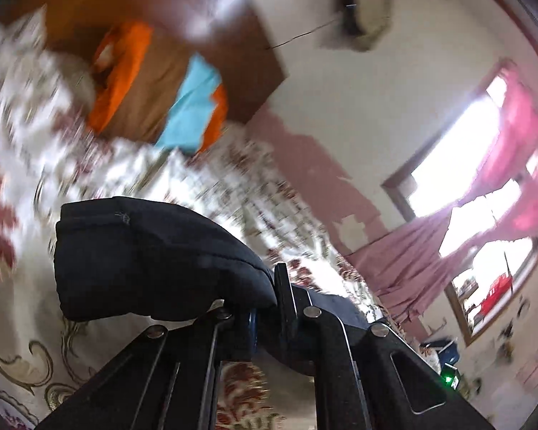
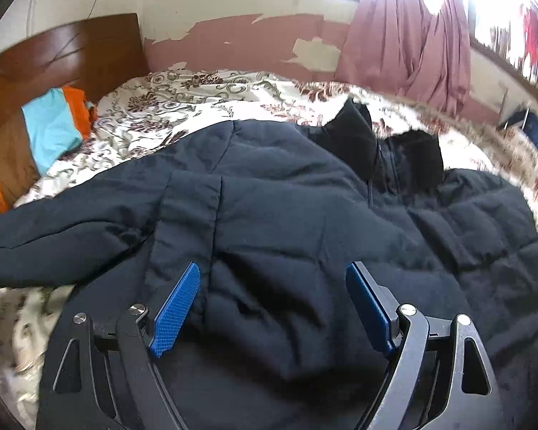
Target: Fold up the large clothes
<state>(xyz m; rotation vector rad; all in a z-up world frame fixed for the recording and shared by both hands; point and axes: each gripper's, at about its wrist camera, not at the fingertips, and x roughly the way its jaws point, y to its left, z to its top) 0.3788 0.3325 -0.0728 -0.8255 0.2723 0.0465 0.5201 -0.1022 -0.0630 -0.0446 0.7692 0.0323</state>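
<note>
A large dark navy padded jacket [image 2: 305,222] lies spread on the flowered bedspread [image 2: 197,100], collar toward the far side, one sleeve stretched to the left. My right gripper [image 2: 274,308] is open just above the jacket's body, its blue pads [image 2: 177,311] on either side of a fold, holding nothing. My left gripper [image 1: 269,308] is shut on a thick end of the jacket [image 1: 154,254] and holds it lifted above the bedspread [image 1: 36,179]. The left wrist view is tilted and blurred.
A wooden headboard [image 2: 64,53] stands at the left end of the bed, with an orange, brown and light blue folded pile [image 2: 50,129] next to it. Pink curtains [image 2: 412,43] hang at a bright window on the far wall.
</note>
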